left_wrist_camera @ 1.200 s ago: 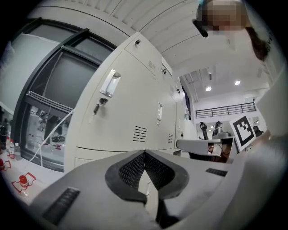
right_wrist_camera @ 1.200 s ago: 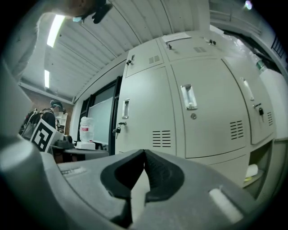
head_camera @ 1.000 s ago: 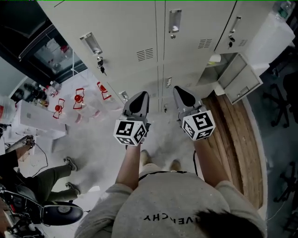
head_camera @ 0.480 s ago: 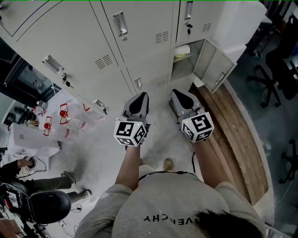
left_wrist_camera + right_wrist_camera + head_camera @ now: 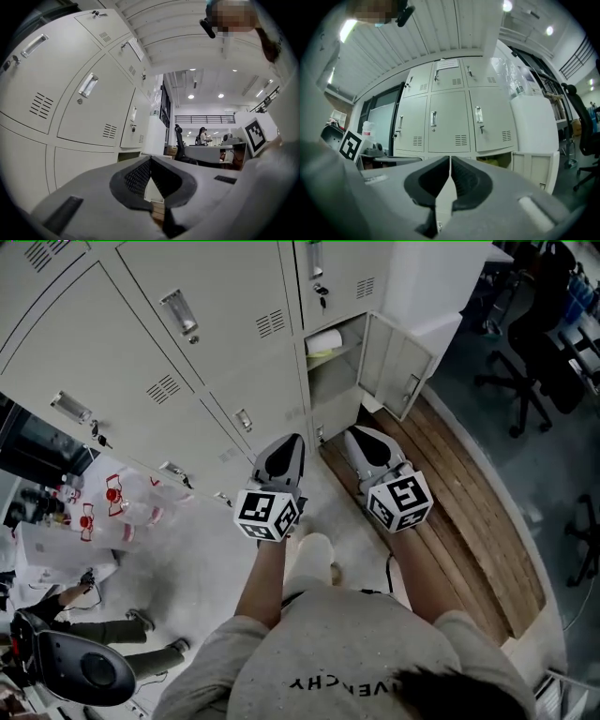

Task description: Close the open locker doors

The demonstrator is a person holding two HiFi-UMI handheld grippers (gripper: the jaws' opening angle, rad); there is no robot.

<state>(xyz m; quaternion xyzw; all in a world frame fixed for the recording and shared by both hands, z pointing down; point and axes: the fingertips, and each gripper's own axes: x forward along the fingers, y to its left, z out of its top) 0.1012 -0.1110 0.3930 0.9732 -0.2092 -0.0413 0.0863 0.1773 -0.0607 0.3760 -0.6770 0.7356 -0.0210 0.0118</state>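
Observation:
A bank of pale grey lockers (image 5: 187, 362) fills the upper left of the head view. One low locker stands open: its door (image 5: 398, 364) is swung out to the right, and the compartment (image 5: 330, 371) holds a white roll (image 5: 325, 341). My left gripper (image 5: 289, 442) is shut and empty, a short way before the closed doors. My right gripper (image 5: 356, 434) sits beside it, below the open locker, its jaws starting to open by a sliver with nothing between them. In the right gripper view the open door (image 5: 533, 169) shows at the lower right, beyond the gripper (image 5: 450, 158). The left gripper (image 5: 150, 159) points along the locker row.
A wooden platform (image 5: 450, 484) runs along the floor right of the lockers. Office chairs (image 5: 525, 352) stand at the upper right. Clear bottles with red labels (image 5: 122, 498) lie at the left, and a person's legs (image 5: 103, 629) show at the lower left.
The view has shifted right along the lockers, so the open locker now lies nearer and almost straight ahead. Both grippers keep the same pose side by side.

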